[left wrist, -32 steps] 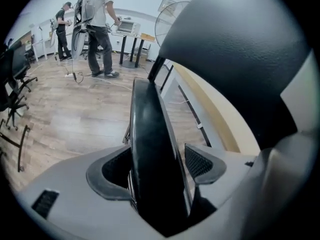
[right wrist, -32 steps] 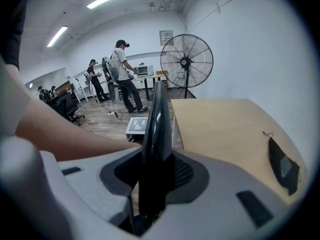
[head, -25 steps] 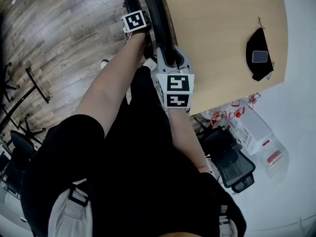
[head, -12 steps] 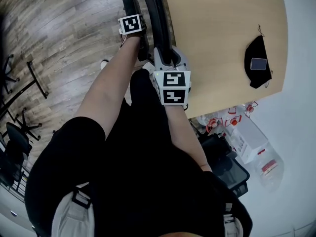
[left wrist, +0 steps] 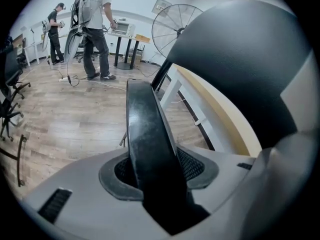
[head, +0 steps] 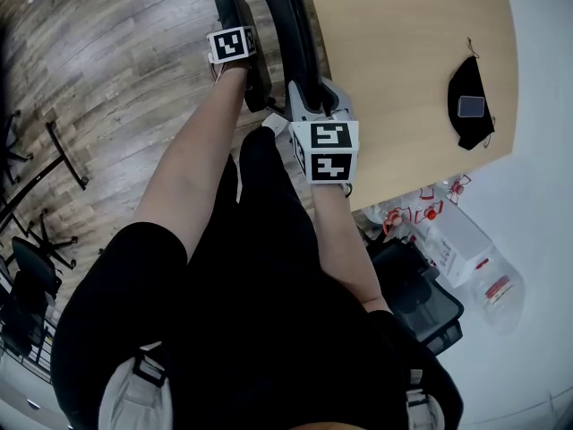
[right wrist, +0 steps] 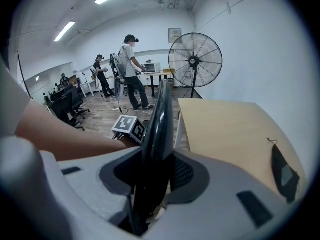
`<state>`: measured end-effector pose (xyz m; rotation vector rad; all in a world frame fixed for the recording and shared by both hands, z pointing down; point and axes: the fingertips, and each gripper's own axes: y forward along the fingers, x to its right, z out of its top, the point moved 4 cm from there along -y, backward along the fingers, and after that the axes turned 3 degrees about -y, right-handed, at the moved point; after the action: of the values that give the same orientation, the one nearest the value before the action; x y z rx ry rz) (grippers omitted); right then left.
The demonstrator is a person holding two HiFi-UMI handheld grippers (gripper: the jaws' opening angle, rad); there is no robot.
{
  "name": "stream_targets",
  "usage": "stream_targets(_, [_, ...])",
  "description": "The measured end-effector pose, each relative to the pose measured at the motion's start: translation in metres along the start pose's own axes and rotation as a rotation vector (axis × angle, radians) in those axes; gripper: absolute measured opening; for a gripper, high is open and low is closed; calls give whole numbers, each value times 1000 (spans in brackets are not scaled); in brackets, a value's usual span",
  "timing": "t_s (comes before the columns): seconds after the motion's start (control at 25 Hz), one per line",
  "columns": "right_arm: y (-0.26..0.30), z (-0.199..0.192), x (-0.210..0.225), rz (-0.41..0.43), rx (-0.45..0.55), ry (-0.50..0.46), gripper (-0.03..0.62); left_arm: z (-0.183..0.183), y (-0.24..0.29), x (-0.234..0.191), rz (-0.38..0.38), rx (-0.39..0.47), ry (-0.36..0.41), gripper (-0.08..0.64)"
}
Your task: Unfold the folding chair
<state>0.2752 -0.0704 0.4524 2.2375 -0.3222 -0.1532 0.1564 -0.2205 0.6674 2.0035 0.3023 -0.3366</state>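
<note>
The folding chair is black and stands folded against the table edge. Its curved backrest [head: 291, 25] runs along the table, and its seat panel [head: 257, 79] lies just left of it. My left gripper [head: 235, 34] clamps the seat panel's rim [left wrist: 145, 129]; its jaws have just been opening a little, with the rim still filling the gap between them. The backrest looms dark at the right [left wrist: 240, 69]. Shut on the backrest's thin edge [right wrist: 162, 119], my right gripper [head: 311, 101] sits nearer to me. Each gripper's own view shows its jaws, left gripper [left wrist: 155, 169] and right gripper [right wrist: 155, 174], either side of a panel.
The light wooden table [head: 412, 61] lies right of the chair and carries a black pouch [head: 470, 106]. Boxes, bottles and a black crate [head: 421, 298] sit below its near edge. Office chairs [head: 27, 267] stand far left. A floor fan [right wrist: 195, 61] and people [right wrist: 131, 69] are across the room.
My left gripper has shifted left, away from the right one, taking the seat panel with it; the gap between seat and backrest is wider. The right gripper has barely moved.
</note>
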Motion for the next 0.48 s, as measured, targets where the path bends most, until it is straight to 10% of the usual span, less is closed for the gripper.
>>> stream_targets(0.48, [13, -8, -6, -89, -57, 30, 133, -19, -4, -96, -127, 6, -108, 199])
